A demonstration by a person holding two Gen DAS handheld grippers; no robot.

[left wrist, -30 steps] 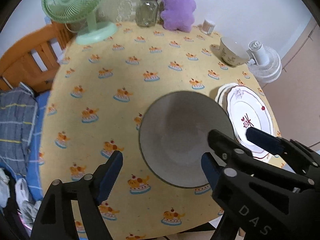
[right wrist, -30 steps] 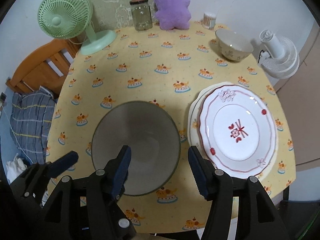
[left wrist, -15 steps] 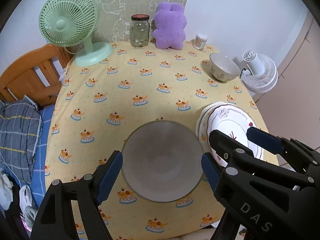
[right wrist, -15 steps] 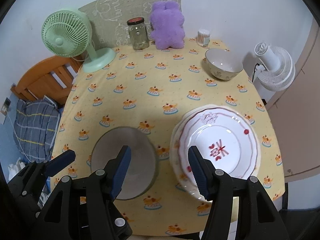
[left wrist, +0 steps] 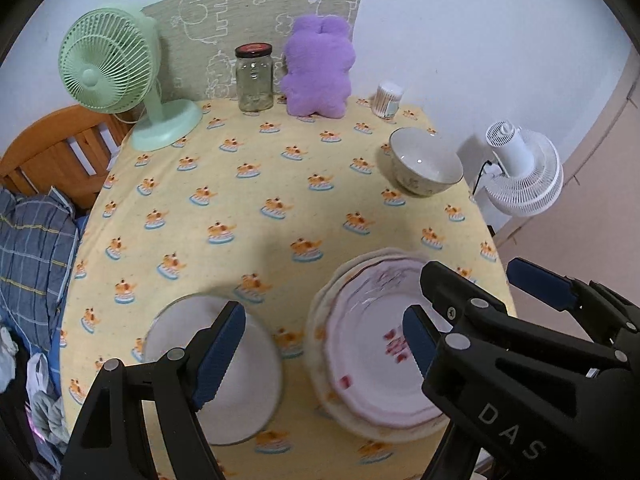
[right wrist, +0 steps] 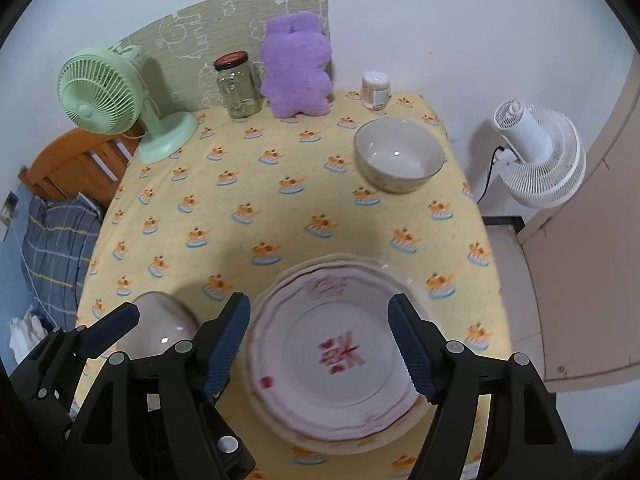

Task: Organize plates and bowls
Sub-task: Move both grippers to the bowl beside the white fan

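Note:
A grey bowl point(left wrist: 224, 376) sits near the table's front left, partly behind my left gripper's left finger. Right of it lies a stack of white plates point(left wrist: 372, 344) with red trim and a red mark. My left gripper point(left wrist: 324, 320) hangs open above the gap between bowl and plates, holding nothing. My right gripper point(right wrist: 320, 308) hovers over the plate stack point(right wrist: 340, 360); its jaws are opening and the pads touch nothing. In the right wrist view the grey bowl point(right wrist: 164, 324) shows at lower left. A floral bowl point(right wrist: 400, 160) stands upright at the back right.
At the table's back edge stand a green fan point(left wrist: 120, 72), a glass jar point(left wrist: 254, 80), a purple plush toy point(left wrist: 318, 68) and a cotton swab tub point(left wrist: 388, 98). A white fan point(right wrist: 540, 156) stands off the right edge. A wooden frame and plaid cloth point(left wrist: 32, 240) lie left.
Both grippers have pulled back, risen and shifted right, from over the grey bowl toward the plates. The right gripper's jaws stand wider than before.

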